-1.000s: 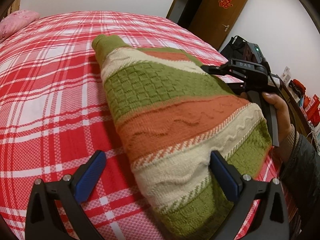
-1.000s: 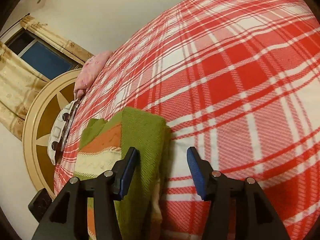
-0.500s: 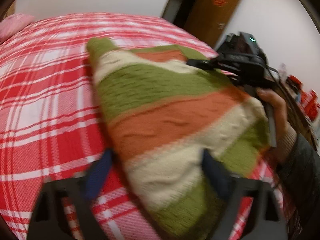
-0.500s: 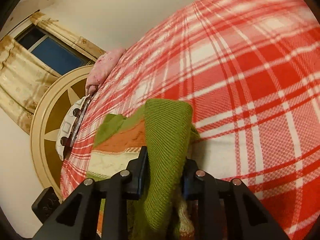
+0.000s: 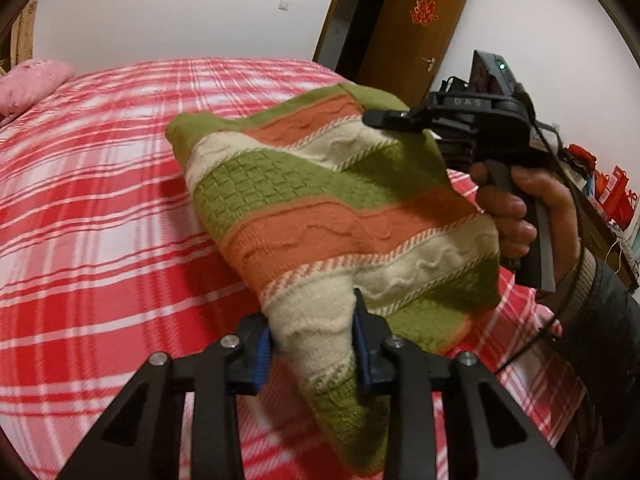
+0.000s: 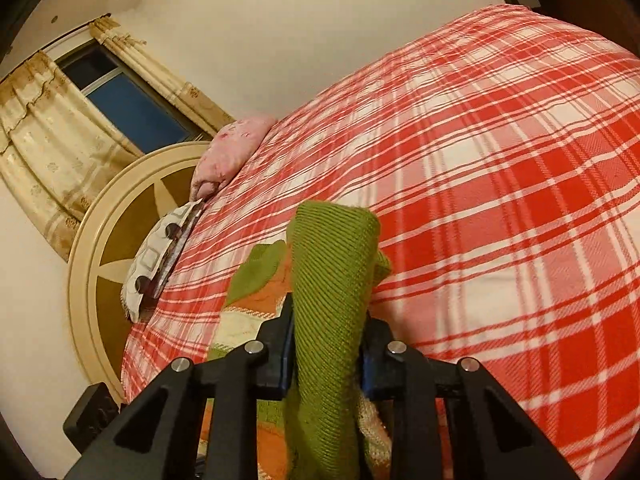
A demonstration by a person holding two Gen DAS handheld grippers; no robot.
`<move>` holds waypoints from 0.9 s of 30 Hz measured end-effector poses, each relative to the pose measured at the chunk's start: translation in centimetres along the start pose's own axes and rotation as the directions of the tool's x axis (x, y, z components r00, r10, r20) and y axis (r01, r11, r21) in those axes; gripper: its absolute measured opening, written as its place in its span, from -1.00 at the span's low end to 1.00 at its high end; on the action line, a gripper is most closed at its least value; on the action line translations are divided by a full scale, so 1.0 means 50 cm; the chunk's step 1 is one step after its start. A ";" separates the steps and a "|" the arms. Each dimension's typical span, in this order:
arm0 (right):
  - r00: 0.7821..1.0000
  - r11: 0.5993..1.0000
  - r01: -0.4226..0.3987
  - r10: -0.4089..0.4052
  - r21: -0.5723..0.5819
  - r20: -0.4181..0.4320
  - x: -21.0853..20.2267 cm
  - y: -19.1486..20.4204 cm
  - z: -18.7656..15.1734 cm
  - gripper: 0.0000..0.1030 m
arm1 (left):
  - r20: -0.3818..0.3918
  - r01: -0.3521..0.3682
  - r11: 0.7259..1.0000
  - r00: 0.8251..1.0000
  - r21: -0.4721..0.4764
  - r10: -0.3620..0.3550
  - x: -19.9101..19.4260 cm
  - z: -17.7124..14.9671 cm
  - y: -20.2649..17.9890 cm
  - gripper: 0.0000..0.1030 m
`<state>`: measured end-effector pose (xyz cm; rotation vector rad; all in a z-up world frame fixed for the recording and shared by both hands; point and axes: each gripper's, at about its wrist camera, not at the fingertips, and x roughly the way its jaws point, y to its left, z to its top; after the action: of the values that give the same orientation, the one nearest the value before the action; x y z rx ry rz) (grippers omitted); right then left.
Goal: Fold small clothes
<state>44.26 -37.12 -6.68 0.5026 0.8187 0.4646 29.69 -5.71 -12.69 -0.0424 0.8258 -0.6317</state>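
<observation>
Sweater [image 5: 320, 208] hangs over the bed [image 5: 100, 200], pinched in both grippers' clenched jaws.

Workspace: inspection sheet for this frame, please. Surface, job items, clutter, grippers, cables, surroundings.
Surface: bed with red-and-white plaid cover.
Job's things: striped knit sweater, green, orange and cream, held by both grippers, partly lifted.
Clutter: pink pillow and patterned cushion at the headboard.
Grippers: left gripper shut on a cream fold; right gripper shut on the green ribbed edge.
Cables: black cable runs from the right gripper past the wrist.
Surroundings: open brown door, curtained window, red bags at the right.
</observation>
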 end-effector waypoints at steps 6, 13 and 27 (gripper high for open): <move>0.998 0.998 -0.063 0.062 -0.016 -0.025 0.016 0.088 -0.036 -0.51 | 0.034 -0.049 0.999 0.998 -0.019 0.050 -0.098 -0.039 0.032 -0.34; 0.988 0.990 -0.135 0.131 -0.044 -0.081 0.079 0.197 -0.096 -0.51 | 0.057 -0.123 0.989 0.990 -0.083 0.128 -0.203 -0.104 0.093 -0.35; 0.943 0.952 -0.283 0.254 -0.118 -0.214 0.223 0.444 -0.197 -0.52 | 0.097 -0.264 0.944 0.953 -0.200 0.287 -0.372 -0.207 0.173 -0.35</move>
<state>38.95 -10.96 -5.74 0.4371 0.9009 0.8325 17.46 13.48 -9.67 -0.1317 0.7504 -0.2828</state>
